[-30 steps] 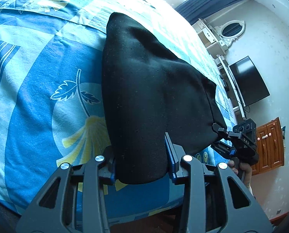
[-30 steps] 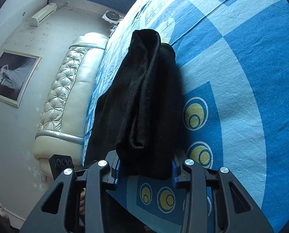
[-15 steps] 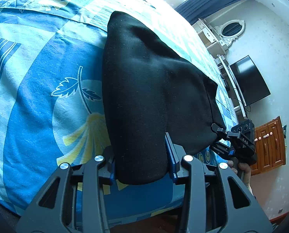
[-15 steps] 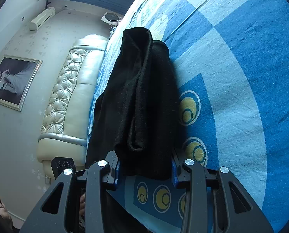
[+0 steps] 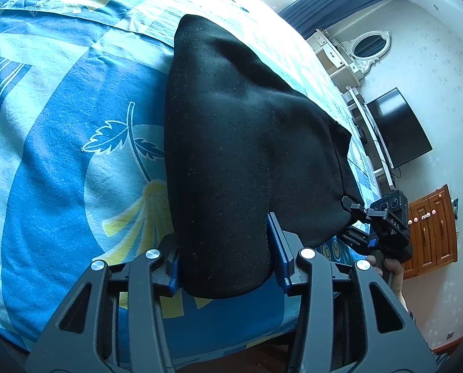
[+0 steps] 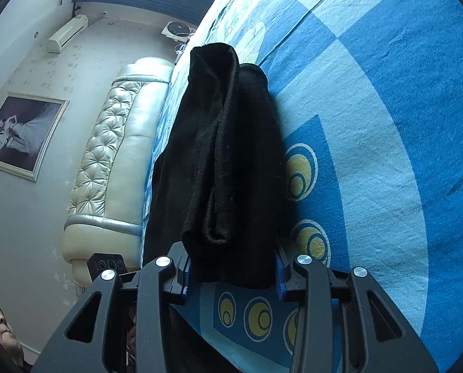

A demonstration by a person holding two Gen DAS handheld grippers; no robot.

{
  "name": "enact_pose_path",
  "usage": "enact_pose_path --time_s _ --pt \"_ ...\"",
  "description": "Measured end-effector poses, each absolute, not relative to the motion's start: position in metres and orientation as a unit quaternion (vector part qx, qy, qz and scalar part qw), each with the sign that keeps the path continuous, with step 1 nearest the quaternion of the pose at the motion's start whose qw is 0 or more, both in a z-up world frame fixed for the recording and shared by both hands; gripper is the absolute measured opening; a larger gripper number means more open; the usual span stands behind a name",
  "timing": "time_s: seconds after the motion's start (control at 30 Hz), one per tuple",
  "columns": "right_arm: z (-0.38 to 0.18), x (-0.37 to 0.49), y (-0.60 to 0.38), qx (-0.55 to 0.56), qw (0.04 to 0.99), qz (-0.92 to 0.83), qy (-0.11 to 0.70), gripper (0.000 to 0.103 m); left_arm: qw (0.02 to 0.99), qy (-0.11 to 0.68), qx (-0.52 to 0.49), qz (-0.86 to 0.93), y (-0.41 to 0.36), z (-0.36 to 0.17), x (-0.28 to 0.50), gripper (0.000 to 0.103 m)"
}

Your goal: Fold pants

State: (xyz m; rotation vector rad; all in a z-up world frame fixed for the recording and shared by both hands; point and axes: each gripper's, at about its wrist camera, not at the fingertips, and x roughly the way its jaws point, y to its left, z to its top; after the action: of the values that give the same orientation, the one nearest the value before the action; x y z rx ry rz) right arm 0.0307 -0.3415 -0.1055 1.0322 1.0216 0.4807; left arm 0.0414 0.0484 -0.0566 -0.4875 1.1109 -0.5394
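The black pants (image 5: 231, 143) lie along the blue patterned bed, their near end lifted off it. My left gripper (image 5: 225, 264) is shut on one near corner of the cloth. My right gripper (image 6: 231, 267) is shut on the other near corner, where the pants (image 6: 225, 161) show as folded layers. The right gripper (image 5: 383, 227) also shows in the left wrist view, at the right edge of the cloth. The pants stretch between the two grippers, and the far end rests on the bedspread.
The bedspread (image 5: 60, 161) spreads left of the pants and, in the right wrist view (image 6: 387, 155), right of them. A cream tufted headboard (image 6: 113, 161) stands at the left. A television (image 5: 399, 127) and a wooden cabinet (image 5: 433, 230) stand beyond the bed.
Both grippers hold the pants' near end and have risen slightly; the cloth reaches a little farther up the views. The grip has not changed.
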Motion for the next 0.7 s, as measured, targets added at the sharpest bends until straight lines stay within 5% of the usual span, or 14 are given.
enact_pose_path --time_s 0.37,0.57,0.7 --pt "-0.100 0.023 -0.347 0.455 0.735 0.209 0.457 0.056 0.827 0.491 -0.172 -0.213 0.042 -0.049 0.030 0.065" --pt "-0.070 0.002 -0.333 0.335 0.798 0.151 0.478 0.073 0.874 0.456 -0.083 -0.149 0.024 -0.029 0.006 0.088" --pt "-0.055 -0.016 -0.317 0.210 0.838 0.084 0.496 0.076 0.892 0.437 -0.045 -0.110 0.012 -0.017 -0.009 0.093"
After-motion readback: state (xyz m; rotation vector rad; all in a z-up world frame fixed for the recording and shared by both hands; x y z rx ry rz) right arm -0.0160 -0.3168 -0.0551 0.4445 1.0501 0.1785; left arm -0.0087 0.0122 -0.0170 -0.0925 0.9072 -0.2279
